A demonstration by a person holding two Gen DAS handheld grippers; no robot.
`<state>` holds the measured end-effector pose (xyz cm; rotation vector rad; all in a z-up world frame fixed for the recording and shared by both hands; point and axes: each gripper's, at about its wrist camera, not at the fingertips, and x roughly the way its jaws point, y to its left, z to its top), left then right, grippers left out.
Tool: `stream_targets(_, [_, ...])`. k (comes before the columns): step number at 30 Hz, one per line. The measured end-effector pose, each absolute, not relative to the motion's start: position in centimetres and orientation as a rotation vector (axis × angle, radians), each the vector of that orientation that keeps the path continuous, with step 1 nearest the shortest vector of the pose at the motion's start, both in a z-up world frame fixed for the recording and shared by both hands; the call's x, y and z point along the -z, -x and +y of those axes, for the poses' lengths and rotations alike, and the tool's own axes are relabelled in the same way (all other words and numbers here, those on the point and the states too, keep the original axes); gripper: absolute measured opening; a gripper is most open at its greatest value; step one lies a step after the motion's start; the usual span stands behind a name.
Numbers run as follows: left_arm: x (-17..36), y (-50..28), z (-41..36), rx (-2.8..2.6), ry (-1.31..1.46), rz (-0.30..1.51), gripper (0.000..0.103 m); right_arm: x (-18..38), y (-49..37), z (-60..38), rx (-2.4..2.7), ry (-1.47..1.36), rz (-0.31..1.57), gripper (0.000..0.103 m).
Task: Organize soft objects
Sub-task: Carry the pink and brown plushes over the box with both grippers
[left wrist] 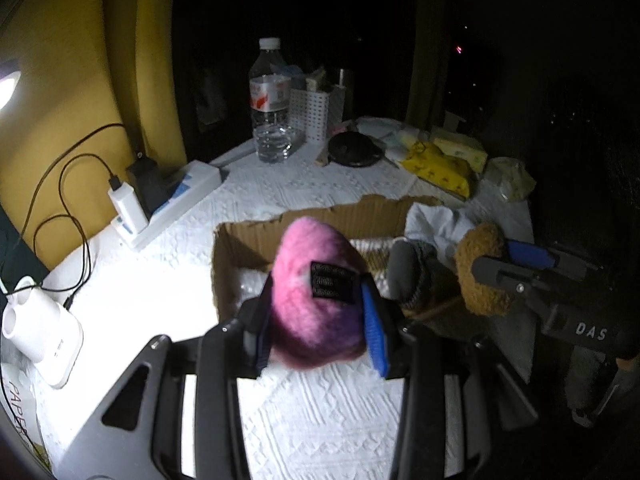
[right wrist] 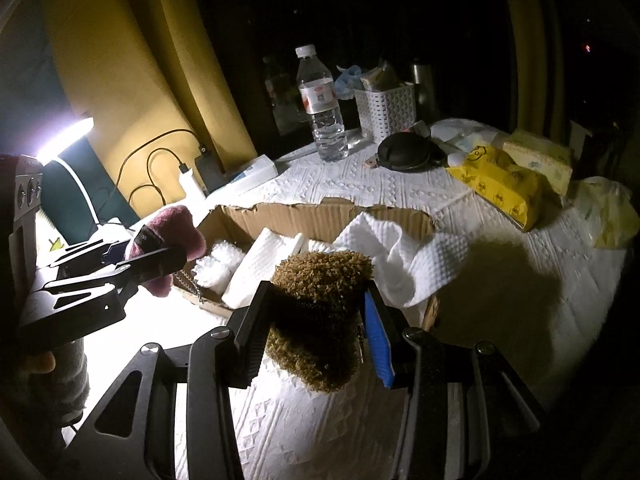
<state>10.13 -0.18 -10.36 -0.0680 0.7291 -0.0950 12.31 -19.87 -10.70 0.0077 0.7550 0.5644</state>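
Bench (right wrist: pixel 400 200) under a white embossed cloth: clear water bottle (right wrist: pixel 322 108), upright, far centre; white perforated basket (right wrist: pixel 386 110) just right of it, holding small packets; black round case (right wrist: pixel 406 152) lying in front of the basket. Far right: yellow tissue pack (right wrist: pixel 500 184) beside a pale yellow box (right wrist: pixel 538 160), and a crumpled plastic bag (right wrist: pixel 608 212) at the edge. Left side, against the yellow wall: white power strip (left wrist: pixel 176 200) with black adapter (left wrist: pixel 146 184), white charger (left wrist: pixel 126 204) with black cable, white two-holed device (left wrist: pixel 40 328) nearer, and a lit lamp (right wrist: pixel 66 136).
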Motion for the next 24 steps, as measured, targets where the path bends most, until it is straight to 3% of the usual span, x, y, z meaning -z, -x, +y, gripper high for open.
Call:
stream_targets(11, [11.2,-13.2,-0.3,0.075,0.07,0.736,0.039,10.3,-14.6,-19.5,-0.589,0.025,0.754,0.046])
stream_targets(24, [16.6,-16.9,-0.6,0.063,0.08,0.863,0.041,12.0,-16.9,-19.0,-0.608,0.009,0.782,0.046])
